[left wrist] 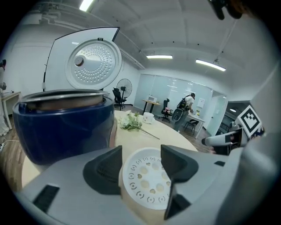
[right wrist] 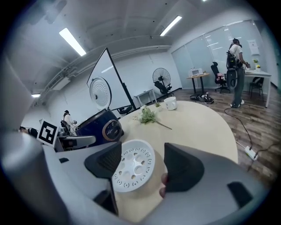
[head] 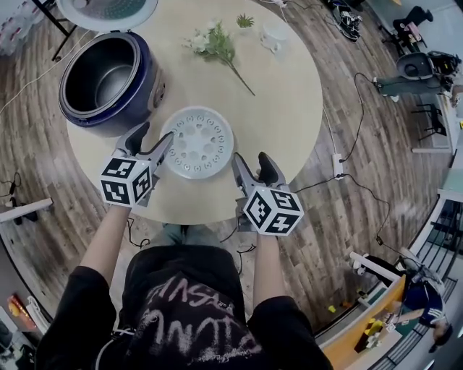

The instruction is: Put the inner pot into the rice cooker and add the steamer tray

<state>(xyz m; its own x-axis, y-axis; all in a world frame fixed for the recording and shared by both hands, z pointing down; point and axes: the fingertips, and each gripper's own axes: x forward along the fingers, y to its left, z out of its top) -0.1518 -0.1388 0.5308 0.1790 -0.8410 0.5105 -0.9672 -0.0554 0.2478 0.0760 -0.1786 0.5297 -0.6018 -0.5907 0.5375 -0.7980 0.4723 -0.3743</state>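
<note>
Round tabletop (head: 289, 94) over wood floor. Carries steamer tray (head: 197, 142) near front edge, flanked by left tongs (head: 155, 135) and right tongs (head: 249, 159), both wide open, gripping nothing. Left: rice cooker (head: 147, 97), inner pot (head: 108, 79) inside. Beyond: flowers (head: 217, 45), cup (head: 273, 36).

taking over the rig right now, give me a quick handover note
Left gripper: open, empty, by the left edge of the steamer tray.
Right gripper: open, empty, by the tray's near right edge.
The tray lies flat on the table, in front of the rice cooker, whose lid is up.
Done: the inner pot looks seated in the cooker.
Left: grip the tray and set it on the pot.
</note>
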